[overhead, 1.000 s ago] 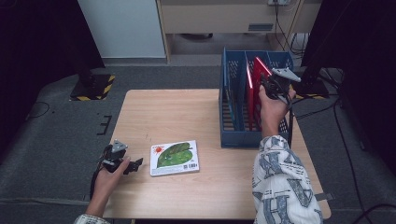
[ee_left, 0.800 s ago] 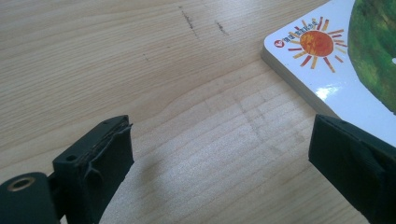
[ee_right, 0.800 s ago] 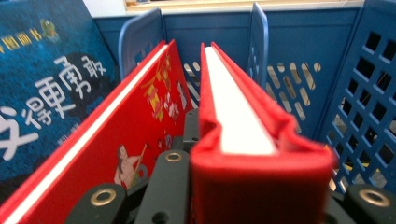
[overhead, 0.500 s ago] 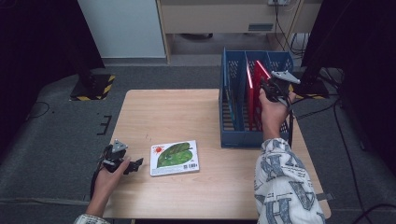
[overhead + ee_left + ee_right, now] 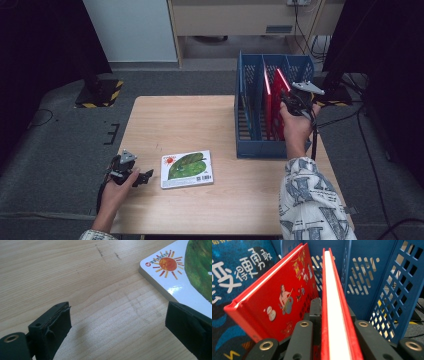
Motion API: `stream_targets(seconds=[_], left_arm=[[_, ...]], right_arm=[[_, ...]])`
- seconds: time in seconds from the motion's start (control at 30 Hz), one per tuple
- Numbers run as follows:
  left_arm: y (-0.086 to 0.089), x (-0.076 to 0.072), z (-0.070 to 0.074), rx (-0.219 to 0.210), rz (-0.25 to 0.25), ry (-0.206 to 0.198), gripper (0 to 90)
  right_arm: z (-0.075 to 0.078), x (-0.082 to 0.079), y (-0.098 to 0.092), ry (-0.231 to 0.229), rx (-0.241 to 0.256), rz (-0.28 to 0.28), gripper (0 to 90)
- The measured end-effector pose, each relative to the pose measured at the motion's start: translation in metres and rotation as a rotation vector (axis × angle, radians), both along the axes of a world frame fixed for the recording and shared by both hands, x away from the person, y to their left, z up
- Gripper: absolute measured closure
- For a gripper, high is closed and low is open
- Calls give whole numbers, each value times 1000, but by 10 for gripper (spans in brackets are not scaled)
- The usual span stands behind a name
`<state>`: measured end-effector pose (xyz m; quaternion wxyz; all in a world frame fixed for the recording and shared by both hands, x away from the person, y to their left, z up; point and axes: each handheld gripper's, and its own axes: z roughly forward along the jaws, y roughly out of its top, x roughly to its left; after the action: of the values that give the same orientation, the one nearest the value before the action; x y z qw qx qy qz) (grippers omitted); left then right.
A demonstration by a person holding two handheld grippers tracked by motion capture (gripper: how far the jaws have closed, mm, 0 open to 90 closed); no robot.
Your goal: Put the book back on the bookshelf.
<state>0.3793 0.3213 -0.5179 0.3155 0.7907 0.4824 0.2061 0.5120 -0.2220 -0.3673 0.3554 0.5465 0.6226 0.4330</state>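
Observation:
A blue slotted file rack [image 5: 250, 145] stands at the table's right rear. My right gripper [image 5: 294, 103] is over it, shut on the top edge of an upright red book [image 5: 281, 95], whose white page edge [image 5: 334, 302] runs between the jaws. A second red book [image 5: 274, 297] leans in the slot beside it. A picture book with a green leaf and a sun [image 5: 187, 169] lies flat at the front left. My left gripper [image 5: 140, 176] rests on the table just left of that book, open, with the book's sun corner [image 5: 172, 267] by the right jaw.
A blue book cover with large characters [image 5: 232, 272] stands further inside the rack. The rack's perforated wall [image 5: 392, 275] is close on the held book's other side. Bare wooden table [image 5: 185, 125] stretches between the two hands. Cables [image 5: 350, 125] trail off the right edge.
The right hand and its red book have sunk slightly into the rack. The left gripper and the picture book have stayed in place.

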Motion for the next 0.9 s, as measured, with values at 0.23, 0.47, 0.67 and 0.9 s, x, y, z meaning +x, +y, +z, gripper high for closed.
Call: stream_targets(seconds=[0.23,0.47,0.67,0.9], left_arm=[[-1,0,0,1,0,-1,56],[1,-1,1,2,3,-1,56],[1,-1,1,-1,5,-5,56],[1,-1,1,-1,4,-3,56]], right_arm=[[0,-4,0,22,5,10,760],[0,-9,0,36,8,20,745],[5,-14,0,31,5,32,723],[10,-12,1,56,7,36,718]])
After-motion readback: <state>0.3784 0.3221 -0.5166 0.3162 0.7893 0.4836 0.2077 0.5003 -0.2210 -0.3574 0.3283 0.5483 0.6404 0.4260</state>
